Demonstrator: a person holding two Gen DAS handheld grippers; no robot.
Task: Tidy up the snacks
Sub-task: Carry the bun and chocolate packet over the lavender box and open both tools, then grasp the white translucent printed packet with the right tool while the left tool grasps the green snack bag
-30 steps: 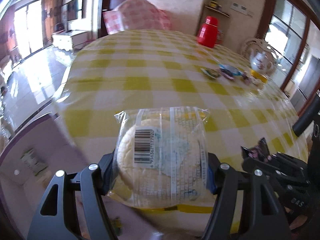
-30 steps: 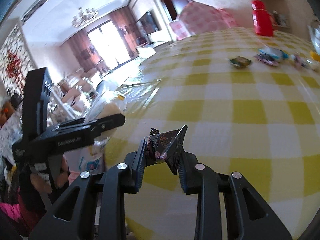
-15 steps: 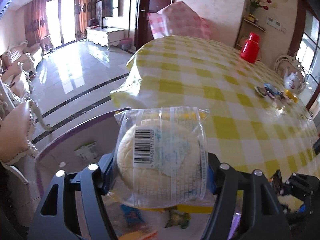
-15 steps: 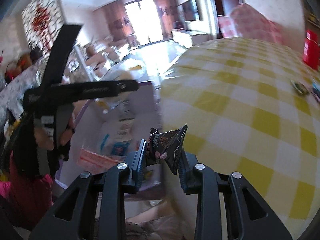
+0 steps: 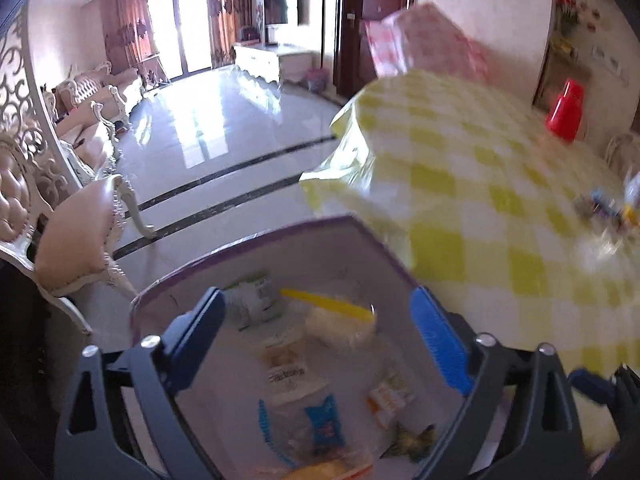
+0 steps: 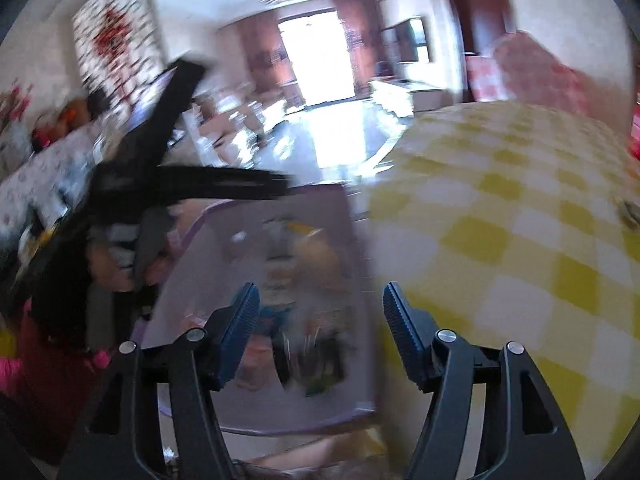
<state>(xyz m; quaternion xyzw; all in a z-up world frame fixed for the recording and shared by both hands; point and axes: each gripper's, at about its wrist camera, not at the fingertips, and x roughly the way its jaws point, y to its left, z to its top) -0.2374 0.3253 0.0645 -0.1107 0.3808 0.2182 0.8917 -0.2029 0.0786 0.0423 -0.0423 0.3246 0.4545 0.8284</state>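
My left gripper (image 5: 316, 304) hangs over a purple-rimmed bin (image 5: 256, 240), its jaws opening wide with nothing between the blue pads. The clear-wrapped round cake (image 5: 340, 326) lies below in the bin among several other snack packets. My right gripper (image 6: 322, 294) hovers over the same bin (image 6: 348, 236), jaws opening and empty. A dark wrapped snack (image 6: 320, 364) shows as a blur beneath it inside the bin. A few small snacks (image 5: 604, 208) lie on the yellow checked tablecloth (image 5: 480, 200) at the far right.
The bin stands below the table's edge, beside the hanging cloth (image 6: 520, 240). A red flask (image 5: 566, 114) stands at the table's far side. A padded chair (image 5: 80, 240) is to the left, on a glossy floor. A hand (image 6: 116, 268) grips the left tool.
Both grippers swung left from the table to above the bin. The left let go of the wrapped cake and the right let go of the dark snack; both now lie in the bin.
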